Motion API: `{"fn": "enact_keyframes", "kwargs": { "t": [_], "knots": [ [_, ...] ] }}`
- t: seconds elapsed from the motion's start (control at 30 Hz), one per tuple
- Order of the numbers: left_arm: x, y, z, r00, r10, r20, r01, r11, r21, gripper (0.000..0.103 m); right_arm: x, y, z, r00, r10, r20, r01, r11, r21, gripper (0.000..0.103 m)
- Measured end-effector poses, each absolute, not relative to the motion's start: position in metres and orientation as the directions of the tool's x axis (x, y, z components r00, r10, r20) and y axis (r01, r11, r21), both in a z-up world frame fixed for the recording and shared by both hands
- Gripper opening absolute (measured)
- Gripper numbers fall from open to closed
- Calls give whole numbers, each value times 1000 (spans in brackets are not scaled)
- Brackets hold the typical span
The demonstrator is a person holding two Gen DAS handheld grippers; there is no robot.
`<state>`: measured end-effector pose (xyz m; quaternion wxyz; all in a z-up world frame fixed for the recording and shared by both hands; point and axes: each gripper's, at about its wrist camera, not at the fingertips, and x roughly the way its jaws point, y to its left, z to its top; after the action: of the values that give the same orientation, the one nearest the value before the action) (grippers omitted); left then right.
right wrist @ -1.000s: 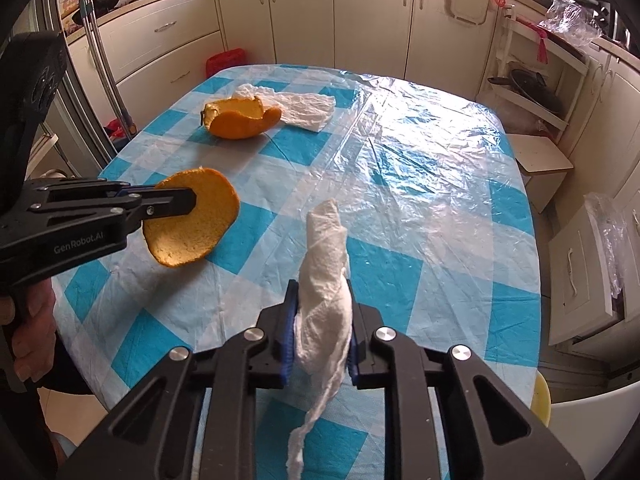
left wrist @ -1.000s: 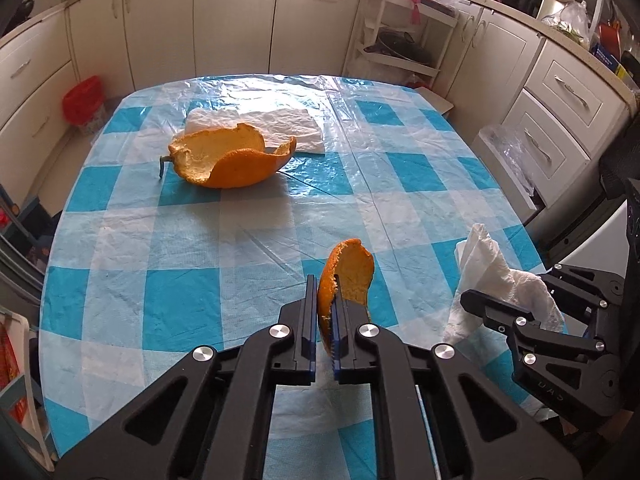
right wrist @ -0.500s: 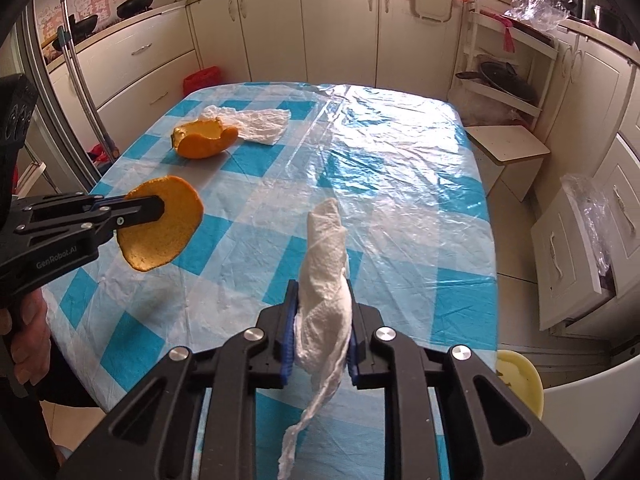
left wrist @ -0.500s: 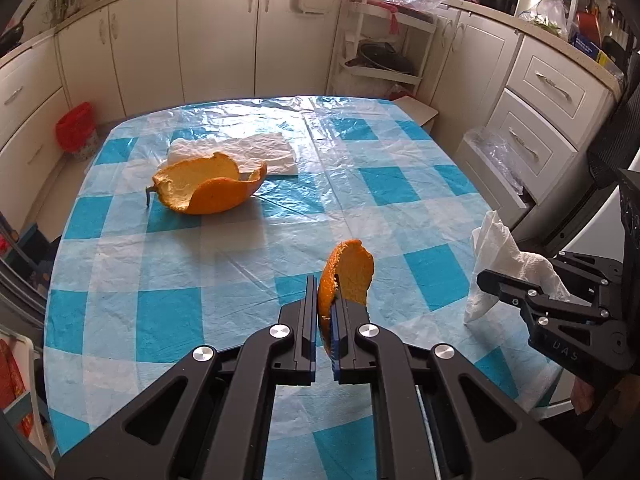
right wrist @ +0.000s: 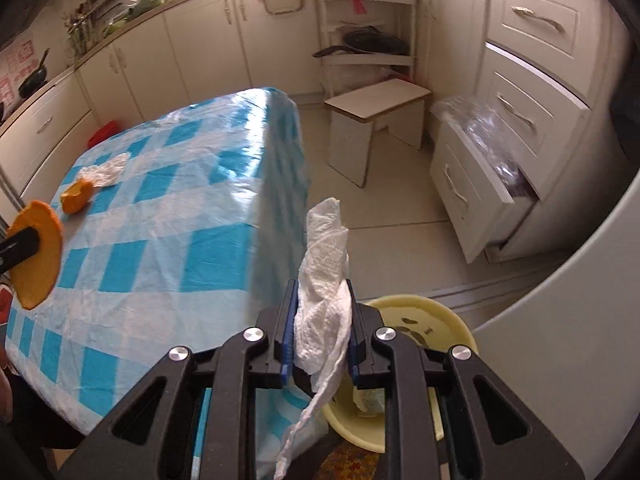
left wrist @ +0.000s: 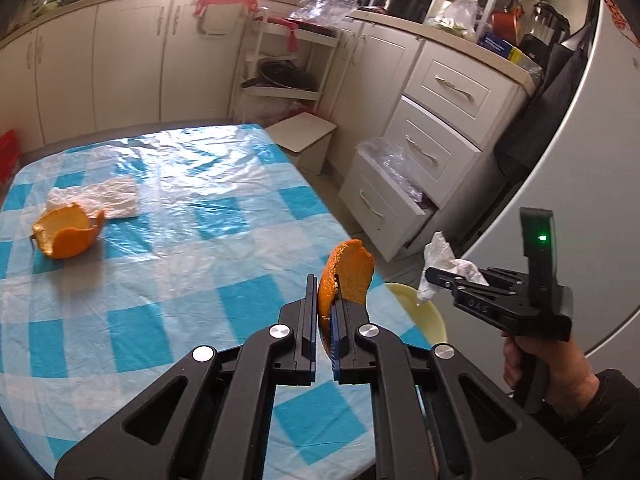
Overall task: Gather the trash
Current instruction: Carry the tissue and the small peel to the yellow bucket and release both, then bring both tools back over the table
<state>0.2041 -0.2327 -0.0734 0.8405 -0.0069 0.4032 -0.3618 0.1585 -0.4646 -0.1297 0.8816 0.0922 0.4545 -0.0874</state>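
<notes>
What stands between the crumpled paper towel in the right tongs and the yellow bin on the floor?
Nothing visible does. The paper towel hangs in the right tongs beside the table edge, with the yellow bin open just below.

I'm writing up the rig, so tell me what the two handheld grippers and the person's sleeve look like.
Both the left gripper and right gripper are matte black linkage frames with cut-out windows, silver pivot bolts and blue finger pads. The right gripper's upright block carries a lit green light, with white lettering on its side. The sleeve is dark.
</notes>
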Motion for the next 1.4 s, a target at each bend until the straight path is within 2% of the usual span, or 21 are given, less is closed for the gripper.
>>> {"fn": "enact_keyframes", "kwargs": {
  "t": [0.07,0.1,0.13,0.2,0.27,0.43,0.47,0.53,0.63,0.67,0.7,0.73,0.77,0.9,1.1,1.4],
  "knots": [
    [194,-257,-76,385,-628,-677,627,716,-307,5,153,-486,-147,526,-65,-848,281,954,101,28],
    [189,-269,-78,369,-637,-677,634,705,-317,5,151,-495,-157,497,-50,-866,300,947,117,41],
    [186,-280,-80,355,-644,-677,637,697,-329,5,149,-504,-164,482,-44,-875,325,937,132,45],
    [179,-303,-83,328,-657,-679,643,682,-350,5,144,-522,-174,461,-45,-886,390,908,156,46],
    [174,-325,-87,307,-662,-683,651,670,-357,5,135,-540,-172,477,-37,-878,452,868,208,54],
    [165,-373,-101,265,-649,-713,663,660,-354,5,113,-568,-134,598,-51,-800,516,788,336,62],
    [164,-380,-105,258,-645,-720,664,659,-353,5,106,-569,-122,633,-68,-772,516,779,355,63],
    [162,-398,-115,243,-629,-739,664,663,-346,5,93,-571,-99,695,-101,-712,507,771,386,70],
    [159,-430,-136,201,-591,-781,663,669,-336,6,81,-575,-64,768,-161,-620,488,774,403,74],
    [160,-441,-145,180,-570,-802,657,676,-333,10,77,-576,-54,783,-179,-596,483,779,400,75],
    [161,-451,-155,156,-550,-820,647,685,-336,25,74,-577,-46,794,-195,-576,480,782,397,75],
    [162,-458,-162,138,-534,-834,634,694,-340,50,71,-577,-40,801,-211,-560,481,783,393,76],
    [163,-463,-167,136,-522,-842,621,708,-338,58,70,-579,-35,805,-223,-549,484,782,392,77],
    [159,-466,-166,148,-522,-840,618,712,-333,64,71,-588,-31,819,-209,-535,480,759,439,78],
    [165,-420,-133,276,-503,-819,620,744,-247,84,82,-576,-19,841,-168,-514,435,775,459,79],
    [198,-261,-76,505,-393,-769,460,876,-146,93,111,-524,-4,863,-112,-492,347,841,416,83]
  ]
}}
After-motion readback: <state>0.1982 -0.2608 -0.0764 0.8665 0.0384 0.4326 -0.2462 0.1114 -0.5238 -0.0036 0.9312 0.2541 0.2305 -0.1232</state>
